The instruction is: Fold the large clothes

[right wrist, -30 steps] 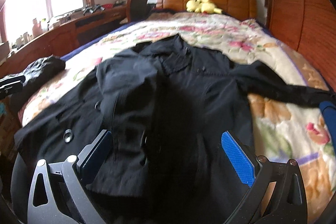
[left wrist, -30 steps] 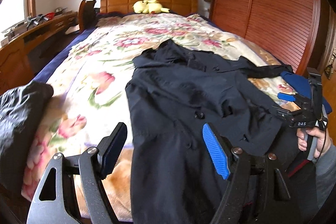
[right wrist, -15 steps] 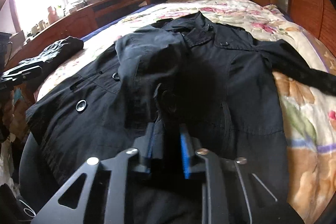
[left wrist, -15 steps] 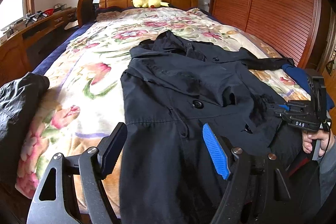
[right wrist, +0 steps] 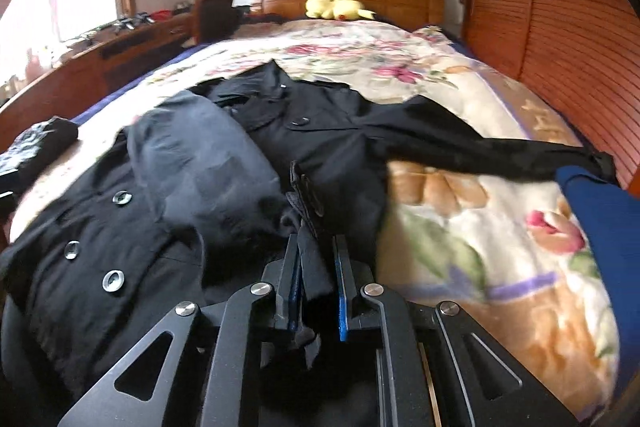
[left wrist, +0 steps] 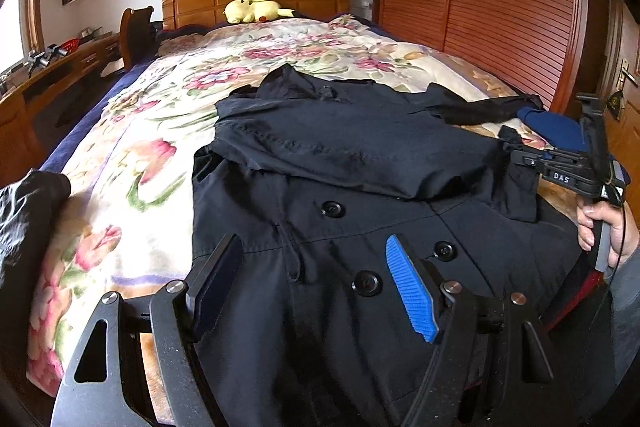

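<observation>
A large black buttoned coat (left wrist: 360, 163) lies on the flowered bed cover (left wrist: 132, 163), collar toward the headboard. One sleeve is folded across its chest (right wrist: 200, 167); the other sleeve (right wrist: 480, 143) stretches out to the right. My left gripper (left wrist: 312, 279) is open and empty, just above the coat's lower front by the buttons. My right gripper (right wrist: 316, 251) is shut on the cuff of the folded sleeve; it also shows in the left wrist view (left wrist: 516, 157), at the coat's right edge, held by a hand.
A blue garment (right wrist: 600, 227) lies at the bed's right edge. A black bundle (left wrist: 24, 227) sits at the left edge. A yellow plush toy (left wrist: 252, 9) rests by the wooden headboard. A wooden wardrobe (left wrist: 500, 7) stands to the right, a desk (right wrist: 100, 67) to the left.
My right gripper closed on the sleeve cuff and pulled it to the right, drawing the sleeve flat across the coat's chest. My left gripper stayed open and moved little.
</observation>
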### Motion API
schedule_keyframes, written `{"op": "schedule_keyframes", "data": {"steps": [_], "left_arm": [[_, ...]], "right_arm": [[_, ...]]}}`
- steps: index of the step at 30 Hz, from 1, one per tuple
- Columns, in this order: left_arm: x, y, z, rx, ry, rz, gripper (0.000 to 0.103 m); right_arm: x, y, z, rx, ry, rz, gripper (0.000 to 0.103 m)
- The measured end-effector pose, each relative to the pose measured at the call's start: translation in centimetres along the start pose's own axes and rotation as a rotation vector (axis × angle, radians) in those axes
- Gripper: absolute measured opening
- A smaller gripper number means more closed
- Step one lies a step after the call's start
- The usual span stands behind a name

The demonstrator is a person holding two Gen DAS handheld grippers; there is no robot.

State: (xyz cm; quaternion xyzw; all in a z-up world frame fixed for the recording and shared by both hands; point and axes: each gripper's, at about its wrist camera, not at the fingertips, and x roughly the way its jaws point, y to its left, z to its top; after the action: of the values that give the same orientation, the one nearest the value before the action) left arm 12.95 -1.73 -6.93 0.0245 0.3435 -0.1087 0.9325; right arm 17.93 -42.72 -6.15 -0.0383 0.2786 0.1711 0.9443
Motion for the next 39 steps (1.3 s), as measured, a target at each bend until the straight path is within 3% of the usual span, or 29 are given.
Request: {"op": "schedule_keyframes", "data": {"steps": [2, 4, 6, 9, 14, 18, 22, 28, 35, 39], "left_arm": [[0.0, -0.5, 0.1, 0.006, -0.002, -0.003, 0.075], [0.0, -0.8, 0.1, 0.011, -0.005, -0.005, 0.075], [0.1, -1.1, 0.2, 0.015, -0.006, -0.006, 0.075], [0.2, -1.4, 0.1, 0.02, -0.005, -0.009, 0.075], [0.7, -2.1, 0.5, 0.025, -0.008, -0.012, 0.075], [1.2, -2.5, 1.0, 0.026, -0.019, -0.022, 0.075], [1.9, -2.7, 1.7, 0.021, -0.039, -0.034, 0.075], [3.5, -3.0, 2.6, 0.016, -0.058, -0.051, 0.075], [5.5, -3.4, 3.8, 0.039, -0.088, -0.039, 0.075], [6.7, -3.3, 4.4, 0.033, -0.098, -0.045, 0.075]], "right_arm": [[-0.1, 0.3, 0.3, 0.014, -0.006, -0.01, 0.025], [-0.8, 0.4, 0.6, 0.02, -0.037, -0.04, 0.043], [-1.5, 0.4, 0.4, 0.029, -0.071, -0.042, 0.052], [-2.3, 0.9, -0.2, 0.037, -0.091, 0.014, 0.053], [-0.8, 2.0, -1.3, -0.006, -0.047, 0.112, 0.053], [1.3, 3.1, -2.0, -0.065, 0.041, 0.142, 0.053], [5.2, 3.2, -3.1, -0.06, 0.191, 0.138, 0.053], [4.3, 3.1, -3.3, -0.059, 0.168, 0.13, 0.053], [1.5, 3.3, -1.6, -0.053, 0.055, 0.099, 0.053], [2.8, 3.8, -0.3, -0.064, 0.06, 0.094, 0.053]]}}
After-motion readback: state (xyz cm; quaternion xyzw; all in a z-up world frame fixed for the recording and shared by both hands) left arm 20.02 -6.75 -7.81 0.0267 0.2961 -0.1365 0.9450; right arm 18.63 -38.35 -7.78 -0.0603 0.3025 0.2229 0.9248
